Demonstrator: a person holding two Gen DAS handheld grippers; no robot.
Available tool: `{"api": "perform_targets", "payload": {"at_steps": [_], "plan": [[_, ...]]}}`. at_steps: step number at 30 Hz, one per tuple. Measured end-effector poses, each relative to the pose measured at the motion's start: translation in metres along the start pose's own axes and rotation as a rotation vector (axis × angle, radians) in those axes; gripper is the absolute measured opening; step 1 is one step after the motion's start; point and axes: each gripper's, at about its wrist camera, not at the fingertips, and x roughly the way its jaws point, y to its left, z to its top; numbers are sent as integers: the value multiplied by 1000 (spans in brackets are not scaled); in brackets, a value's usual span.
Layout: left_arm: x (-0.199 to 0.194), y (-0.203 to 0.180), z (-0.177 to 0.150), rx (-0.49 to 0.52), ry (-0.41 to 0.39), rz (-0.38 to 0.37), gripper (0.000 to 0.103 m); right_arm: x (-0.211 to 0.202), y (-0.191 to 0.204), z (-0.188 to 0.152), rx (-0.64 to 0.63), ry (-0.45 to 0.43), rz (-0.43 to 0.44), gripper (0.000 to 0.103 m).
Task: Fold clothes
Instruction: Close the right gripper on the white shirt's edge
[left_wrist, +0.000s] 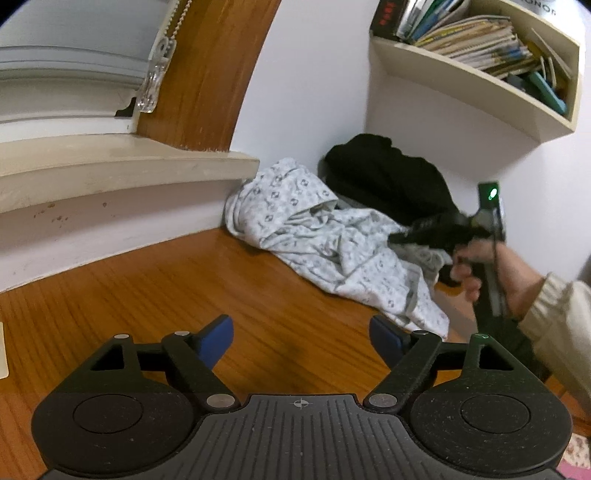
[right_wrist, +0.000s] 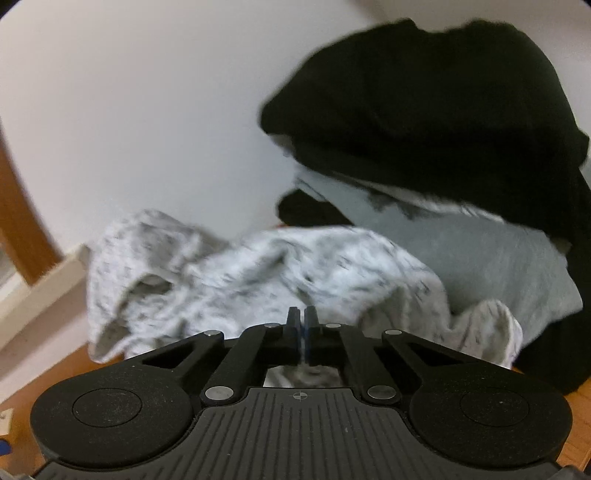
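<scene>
A crumpled white garment with a grey print (left_wrist: 332, 240) lies heaped on the wooden table (left_wrist: 184, 280) against the wall. Behind it sits a black garment (left_wrist: 388, 173). My left gripper (left_wrist: 301, 332) hovers open over bare wood, short of the heap's near edge. A person's hand (left_wrist: 469, 266) holds my right gripper (left_wrist: 395, 237), whose tips reach into the heap's right side. In the right wrist view, blurred by motion, that gripper (right_wrist: 303, 317) is shut with the printed garment (right_wrist: 258, 273) pinched at its pads. A plain grey garment (right_wrist: 480, 258) lies under the black one (right_wrist: 424, 103).
A cream window sill (left_wrist: 110, 166) juts over the table's far left, with a blind and a wooden frame above it. A wall shelf (left_wrist: 480, 85) crammed with books hangs above the clothes. The white wall closes off the back.
</scene>
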Motion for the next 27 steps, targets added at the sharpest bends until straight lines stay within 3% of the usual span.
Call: {"api": "perform_targets", "payload": {"at_steps": [7, 13, 17, 18, 20, 21, 22, 27], "plan": [[4, -10, -1, 43, 30, 21, 85, -21, 31, -1, -87, -13, 119, 2], [6, -21, -3, 95, 42, 45, 86, -20, 47, -17, -147, 20, 148, 2], [6, -23, -4, 109, 42, 48, 89, -16, 44, -21, -166, 35, 120, 7], [6, -24, -4, 111, 43, 49, 90, -15, 41, -21, -162, 32, 107, 12], [6, -23, -5, 113, 45, 50, 90, -15, 31, -19, -136, 14, 70, 37], [7, -23, -5, 113, 46, 52, 90, -15, 27, -19, -122, 0, 44, 58], [7, -22, -5, 113, 47, 53, 91, -16, 21, -18, -106, -16, 15, 66], [8, -22, -5, 113, 48, 59, 96, -11, -4, -16, -29, -8, -22, 65]]}}
